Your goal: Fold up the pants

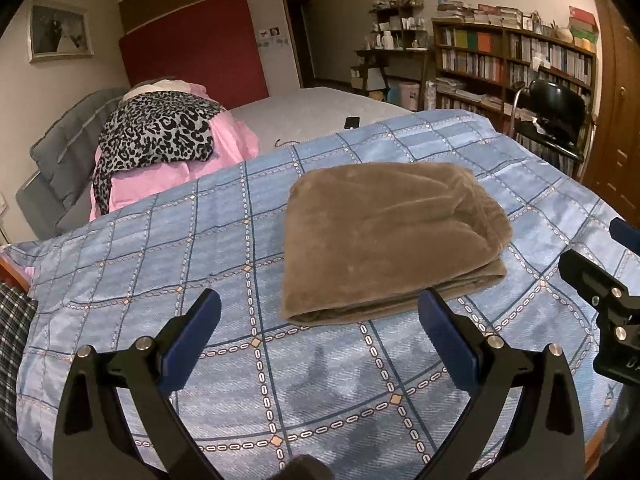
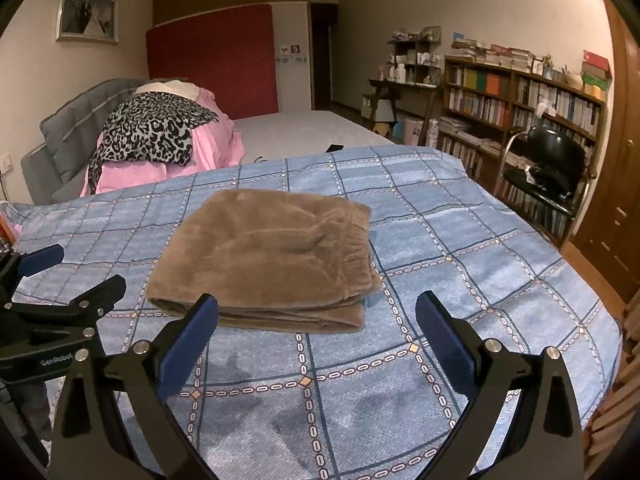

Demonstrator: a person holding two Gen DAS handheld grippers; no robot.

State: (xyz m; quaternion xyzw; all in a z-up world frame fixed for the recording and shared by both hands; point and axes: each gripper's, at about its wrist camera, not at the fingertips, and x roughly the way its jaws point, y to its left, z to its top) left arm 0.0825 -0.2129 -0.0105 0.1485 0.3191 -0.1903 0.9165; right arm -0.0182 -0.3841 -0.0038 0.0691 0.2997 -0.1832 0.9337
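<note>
Brown fleece pants [image 1: 392, 236] [image 2: 268, 256] lie folded into a thick rectangle on the blue checked bedspread [image 1: 200, 240] [image 2: 460, 280]. My left gripper [image 1: 320, 308] is open just short of the pants' near edge, with nothing between its blue pads; its right fingertip [image 1: 430, 304] sits close to the fold. The right gripper [image 2: 318, 308] is open too, hovering before the pants' near right corner, empty. Each gripper shows at the edge of the other's view: the right one [image 1: 600, 292] and the left one [image 2: 56, 280].
A pile of pink bedding with a leopard-print cloth [image 1: 160, 136] [image 2: 152, 132] lies at the back left against a grey headboard [image 1: 68, 148]. Bookshelves [image 2: 520, 120] and a black chair [image 2: 548, 168] stand to the right. A small dark object [image 1: 352, 122] rests on the white mattress.
</note>
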